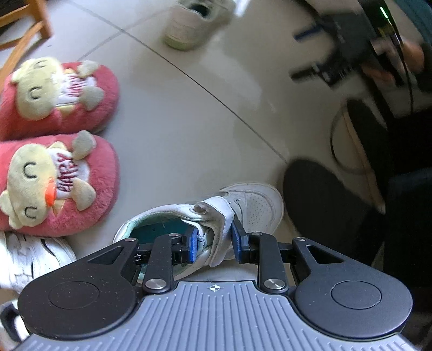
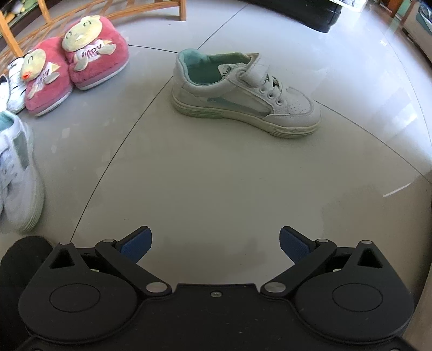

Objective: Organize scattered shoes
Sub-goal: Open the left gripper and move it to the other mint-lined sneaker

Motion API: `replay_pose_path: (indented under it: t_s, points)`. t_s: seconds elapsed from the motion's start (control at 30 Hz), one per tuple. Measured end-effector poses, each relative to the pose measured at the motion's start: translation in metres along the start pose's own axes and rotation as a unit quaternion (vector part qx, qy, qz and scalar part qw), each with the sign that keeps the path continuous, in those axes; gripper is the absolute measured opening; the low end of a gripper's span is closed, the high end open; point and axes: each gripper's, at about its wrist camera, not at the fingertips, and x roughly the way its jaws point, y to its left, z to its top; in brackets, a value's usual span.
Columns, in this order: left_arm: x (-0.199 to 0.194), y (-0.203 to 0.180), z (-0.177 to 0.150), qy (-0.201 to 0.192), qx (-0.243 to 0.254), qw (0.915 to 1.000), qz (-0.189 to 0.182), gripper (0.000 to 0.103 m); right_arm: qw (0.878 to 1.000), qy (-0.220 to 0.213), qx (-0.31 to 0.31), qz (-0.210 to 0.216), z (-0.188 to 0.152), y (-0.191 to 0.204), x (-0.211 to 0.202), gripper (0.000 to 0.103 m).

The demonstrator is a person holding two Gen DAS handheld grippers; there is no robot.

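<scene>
Left tool gripped a white sneaker by its strap and tongue, the blue pads pressed narrow on either side of the folded strap. That sneaker's teal lining showed just behind the pads, and its toe pointed away toward a dark foot of the person on the right. Two pink slippers with plush bear faces lay side by side on the floor to the left, near the held sneaker but apart from it. Below them at the left edge sat another white shoe, partly hidden by the tool's body. A second white sneaker lay farther off at the top, blurred. At the upper right, the person's hand held the other tool, also blurred.

Right tool hung over bare floor with its jaws spread wide and nothing between them. Ahead of it the second white sneaker stood upright on its sole, toe to the right, well apart from the tool. The pink slippers sat at the upper left beside wooden furniture legs, and the held sneaker showed at the left edge.
</scene>
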Motion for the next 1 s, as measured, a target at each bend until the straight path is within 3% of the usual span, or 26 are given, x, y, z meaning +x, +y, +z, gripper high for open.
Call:
replay_pose_path:
  t_s: [0.23, 0.37, 0.67, 0.87, 1.0]
  points:
    - [0.007, -0.014, 0.004, 0.068, 0.09, 0.9936, 0.006, 0.026, 1.0, -0.007, -0.03, 0.008, -0.001, 0.018, -0.005, 0.102]
    - [0.011, -0.014, 0.001, 0.086, 0.107, 0.9906, 0.009, 0.025, 0.999, -0.013, -0.05, -0.003, -0.003, 0.02, -0.007, 0.102]
    - [0.005, -0.011, -0.002, 0.057, 0.073, 0.9954, 0.024, 0.03, 1.0, -0.01, -0.027, -0.01, -0.008, 0.005, -0.005, 0.102]
    - [-0.018, -0.01, -0.002, 0.034, 0.027, 0.9986, 0.03, 0.041, 1.0, -0.011, -0.028, -0.007, -0.009, 0.006, -0.004, 0.102]
    - [-0.041, -0.01, 0.006, -0.005, -0.006, 0.9994, 0.034, 0.049, 1.0, -0.017, -0.025, -0.004, -0.006, 0.006, -0.006, 0.102]
